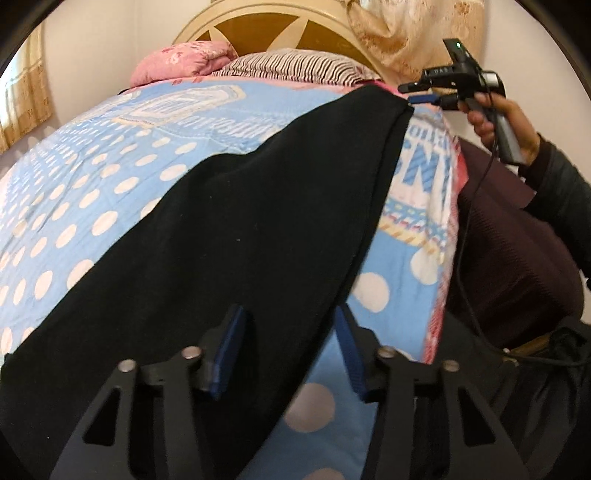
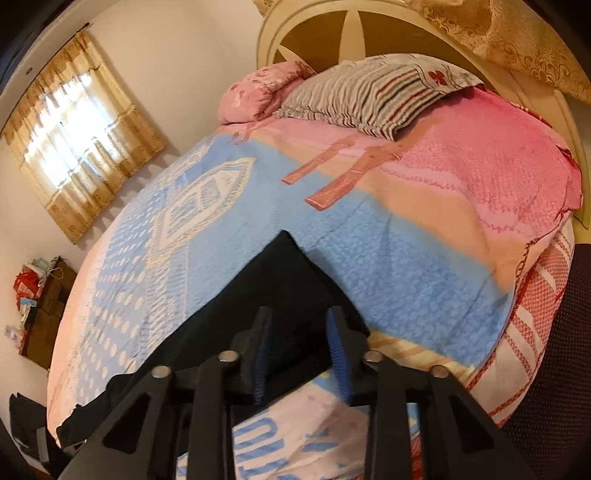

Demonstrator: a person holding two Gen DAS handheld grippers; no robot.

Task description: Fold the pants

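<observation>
Black pants (image 1: 240,221) lie flat and long across a blue dotted bedspread (image 1: 92,192). My left gripper (image 1: 289,312) hovers low over their near end with jaws apart. One finger is over the cloth and the other over the bedspread, so the pants' right edge runs between them. At the far end, a hand holds my right gripper (image 1: 408,94) at the pants' corner. In the right wrist view that gripper (image 2: 299,313) straddles the black pants (image 2: 280,280) near their corner, with a gap between the blue pads (image 2: 336,343) and cloth lying in it.
A striped pillow (image 2: 369,92) and a pink pillow (image 2: 258,92) rest against the round headboard (image 2: 317,33). The person's dark red sweater (image 1: 517,251) and a cable (image 1: 465,221) are at the bed's right edge. A curtained window (image 2: 74,140) and a low cabinet (image 2: 44,306) stand at the left.
</observation>
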